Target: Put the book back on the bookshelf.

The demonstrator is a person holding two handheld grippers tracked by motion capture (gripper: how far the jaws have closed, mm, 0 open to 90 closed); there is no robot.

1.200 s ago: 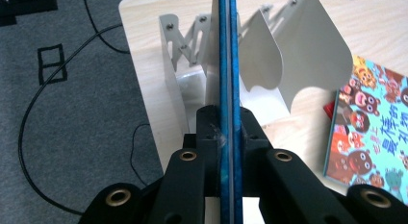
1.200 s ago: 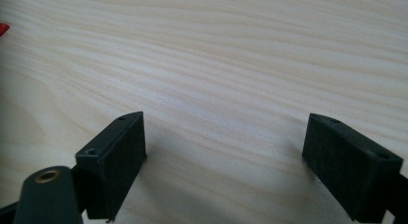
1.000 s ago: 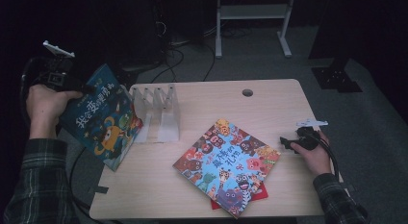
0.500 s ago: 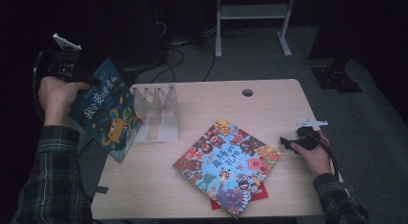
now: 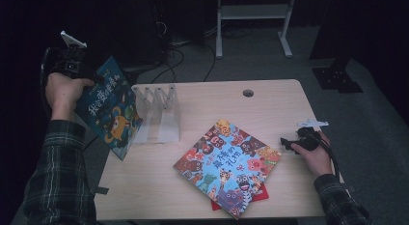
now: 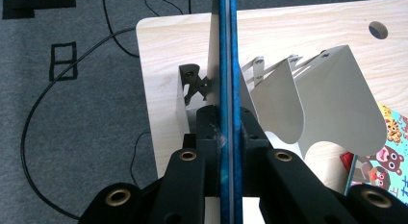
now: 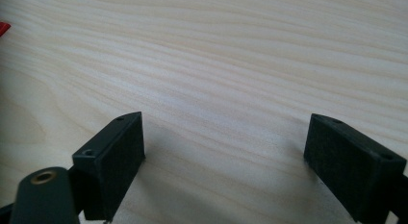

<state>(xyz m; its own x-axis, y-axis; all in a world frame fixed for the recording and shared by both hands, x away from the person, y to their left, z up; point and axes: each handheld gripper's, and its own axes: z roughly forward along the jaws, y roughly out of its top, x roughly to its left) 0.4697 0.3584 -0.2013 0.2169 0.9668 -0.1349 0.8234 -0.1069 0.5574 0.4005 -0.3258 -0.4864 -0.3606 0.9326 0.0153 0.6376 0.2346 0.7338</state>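
Blue-covered book (image 5: 108,111), clamped edge-on in the left gripper (image 5: 72,68), had shifted closer to the white divider rack (image 5: 159,114) at the table's (image 5: 270,104) left edge; farther right, the right gripper (image 5: 294,142) stayed resting, jaws apart.

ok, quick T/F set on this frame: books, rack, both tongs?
1. The left tongs are shut on the blue book. True.
2. The right tongs grip the colourful book. False: their jaws stand open over bare table, nothing between them.
3. The colourful book lies flat on the table. True, with a red book showing under its near edge.
4. The blue book already stands in the white rack. False: it is held tilted at the table's left edge, beside the white rack.
5. The white rack holds two books. False: its slots are empty.
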